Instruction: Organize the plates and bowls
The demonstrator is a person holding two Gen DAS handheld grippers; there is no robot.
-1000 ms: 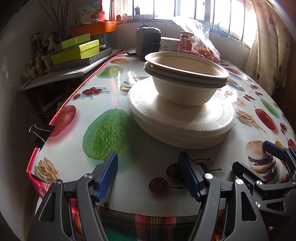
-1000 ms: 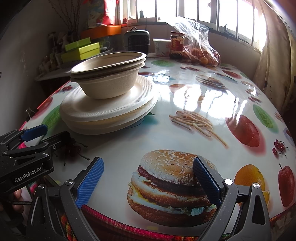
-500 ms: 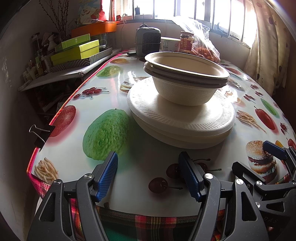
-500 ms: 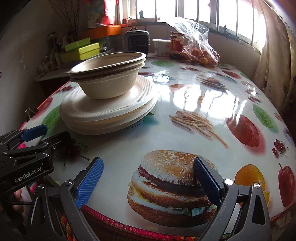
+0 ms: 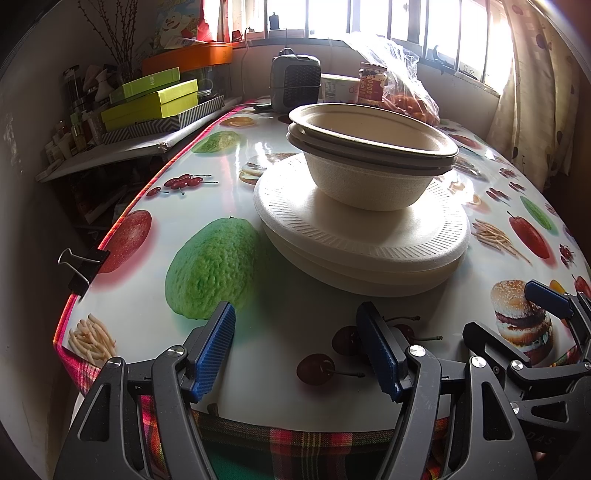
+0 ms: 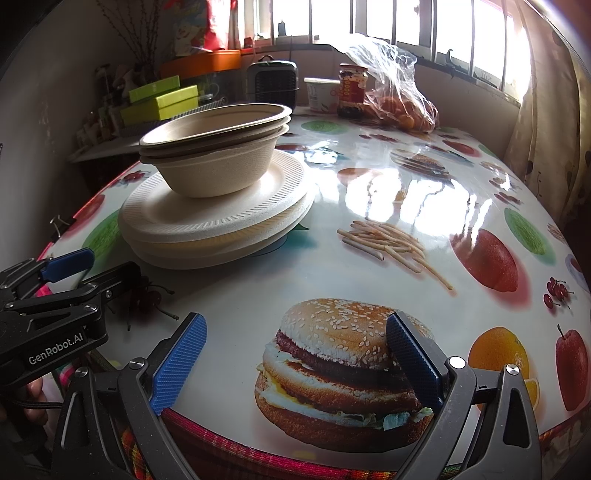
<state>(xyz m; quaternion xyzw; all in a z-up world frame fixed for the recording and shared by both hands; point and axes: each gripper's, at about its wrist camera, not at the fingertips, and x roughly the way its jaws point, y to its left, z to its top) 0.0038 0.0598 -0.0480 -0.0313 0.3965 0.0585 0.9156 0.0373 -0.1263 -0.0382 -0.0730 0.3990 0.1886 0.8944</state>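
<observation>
1. The left tongs (image 5: 295,339) hang over the near edge of the surface (image 5: 295,306); their blue pads (image 5: 216,347) stand well apart, and nothing is between them.
2. The right tongs (image 6: 295,363) are just beside them, above a printed hamburger (image 6: 343,373); they are wide apart too, and they grip nothing.
3. Beyond the left tongs, a stack of white plates (image 5: 364,240) lies on the glossy printed cloth; from the right wrist view this stack (image 6: 218,221) is to the left, apart from both tongs.
4. On the top plate stand nested beige bowls (image 5: 369,162); they are upright, and their rims sit one in another; I cannot tell the exact number.
5. At the far end of the surface are a dark small heater (image 5: 294,83), a jar (image 5: 371,86) and a clear bag of orange fruit (image 5: 406,96); behind them is the window (image 5: 369,18).
6. At the far left, green boxes (image 5: 155,99) lie piled on a shelf.
</observation>
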